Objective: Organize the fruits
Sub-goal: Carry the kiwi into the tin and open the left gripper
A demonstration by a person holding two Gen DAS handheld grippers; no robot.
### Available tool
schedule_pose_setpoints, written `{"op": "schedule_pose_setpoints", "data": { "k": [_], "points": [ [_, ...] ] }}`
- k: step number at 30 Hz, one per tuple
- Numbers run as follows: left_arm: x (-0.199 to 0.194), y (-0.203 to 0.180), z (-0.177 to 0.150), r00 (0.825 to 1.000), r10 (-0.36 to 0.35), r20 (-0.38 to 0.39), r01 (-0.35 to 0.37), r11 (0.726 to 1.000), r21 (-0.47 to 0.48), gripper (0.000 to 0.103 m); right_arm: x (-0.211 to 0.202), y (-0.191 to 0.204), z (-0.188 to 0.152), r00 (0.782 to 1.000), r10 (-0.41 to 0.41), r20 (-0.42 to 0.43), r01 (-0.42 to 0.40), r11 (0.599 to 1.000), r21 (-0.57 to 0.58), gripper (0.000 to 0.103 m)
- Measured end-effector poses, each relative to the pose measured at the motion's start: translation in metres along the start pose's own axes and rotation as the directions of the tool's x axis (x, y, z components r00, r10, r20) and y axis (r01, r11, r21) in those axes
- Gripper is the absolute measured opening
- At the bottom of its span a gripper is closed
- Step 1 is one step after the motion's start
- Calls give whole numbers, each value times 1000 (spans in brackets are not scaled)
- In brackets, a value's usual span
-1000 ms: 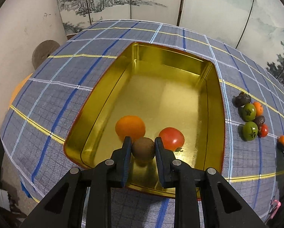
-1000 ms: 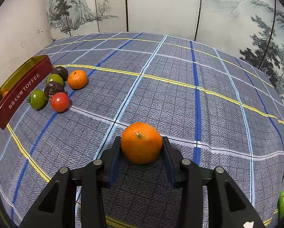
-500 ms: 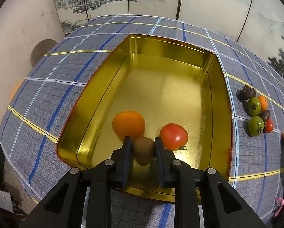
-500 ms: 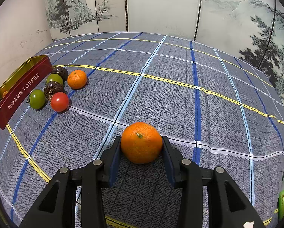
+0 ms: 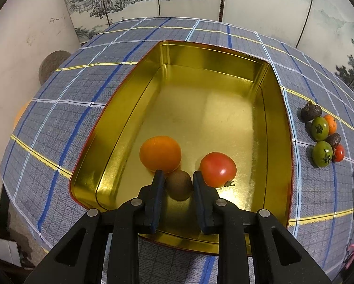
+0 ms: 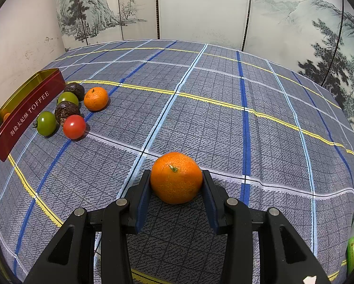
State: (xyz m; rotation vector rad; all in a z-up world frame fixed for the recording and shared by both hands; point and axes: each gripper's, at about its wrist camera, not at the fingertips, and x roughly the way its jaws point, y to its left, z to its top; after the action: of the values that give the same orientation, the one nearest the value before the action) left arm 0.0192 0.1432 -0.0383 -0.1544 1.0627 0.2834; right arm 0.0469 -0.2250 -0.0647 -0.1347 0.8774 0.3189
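The left gripper (image 5: 178,184), clamped on a small brown kiwi (image 5: 178,185), has sunk lower into the gold rectangular tin (image 5: 277,108), so release looks near. A round orange (image 5: 160,154) and red tomato (image 5: 217,169) crowd either side. The right gripper (image 6: 176,181) stays clamped on an orange mandarin (image 6: 176,177), with the remaining fruit cluster (image 6: 69,111) waiting beside the tin.

Left gripper (image 5: 178,181) is pinching a kiwi (image 5: 178,185) between both pads, pointing toward 12 o'clock. Right gripper (image 6: 176,179) is clamping a mandarin (image 6: 176,177), fingers at 9 and 3 o'clock of it.
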Motion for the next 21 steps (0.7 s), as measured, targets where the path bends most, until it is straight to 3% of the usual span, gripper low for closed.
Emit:
{"op": "schedule_pose_setpoints", "data": {
  "k": [21],
  "points": [
    [-4,-1,-8,1000,-6,0,6,1000,-5,28,0,1,0,1000,-2,0,2,1000,1,38]
  ]
}}
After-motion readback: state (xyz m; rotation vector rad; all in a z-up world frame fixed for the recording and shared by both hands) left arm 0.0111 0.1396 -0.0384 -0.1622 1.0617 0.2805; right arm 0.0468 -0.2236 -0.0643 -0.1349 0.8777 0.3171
